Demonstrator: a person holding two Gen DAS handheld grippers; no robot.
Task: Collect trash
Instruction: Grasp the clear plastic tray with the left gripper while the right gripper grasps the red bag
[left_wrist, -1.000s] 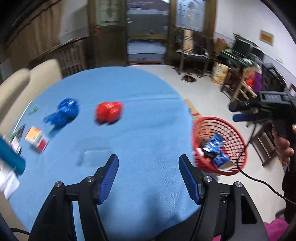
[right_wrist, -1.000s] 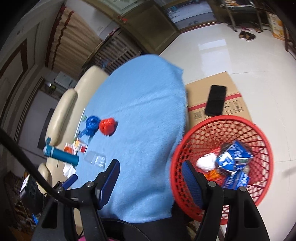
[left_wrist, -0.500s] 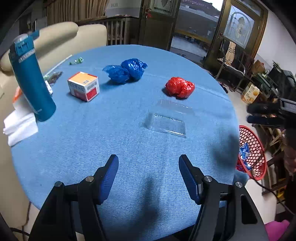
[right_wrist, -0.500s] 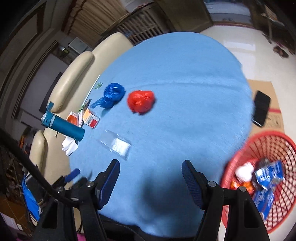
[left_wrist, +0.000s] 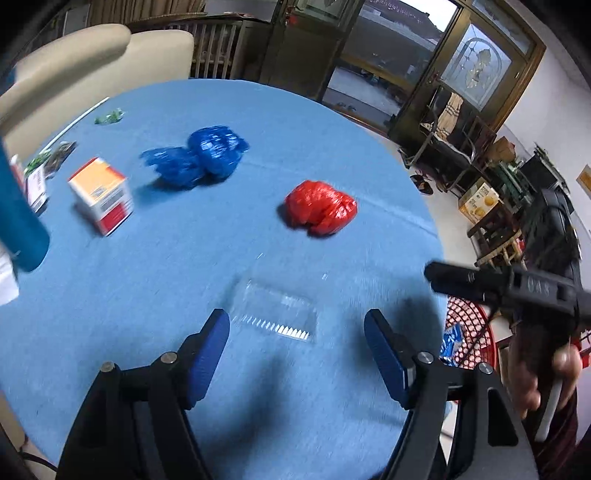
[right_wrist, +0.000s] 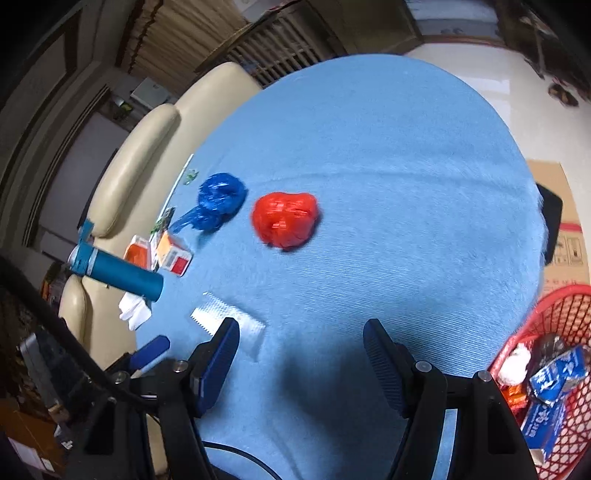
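On the round blue-clothed table (left_wrist: 184, 258) lie a crumpled red bag (left_wrist: 320, 212) (right_wrist: 285, 218), a crumpled blue bag (left_wrist: 201, 157) (right_wrist: 218, 201), a clear plastic tray (left_wrist: 275, 314) (right_wrist: 229, 319) and a small orange-and-white box (left_wrist: 101, 199) (right_wrist: 173, 253). My left gripper (left_wrist: 297, 349) is open and empty, just short of the clear tray. My right gripper (right_wrist: 301, 352) is open and empty above the table's near edge; it also shows at the right of the left wrist view (left_wrist: 498, 286). The red mesh basket (right_wrist: 554, 325) (left_wrist: 467, 332), holding wrappers, stands on the floor to the right.
A teal bottle (right_wrist: 116, 267) (left_wrist: 18, 221) stands at the table's left with white tissue (right_wrist: 135, 314) and small packets beside it. Cream chairs (left_wrist: 92, 70) stand behind the table. A cardboard box with a black phone (right_wrist: 552, 225) sits on the floor.
Both grippers have swung from the basket side back over the table. The left gripper has moved closer to the clear tray. Both stayed open.
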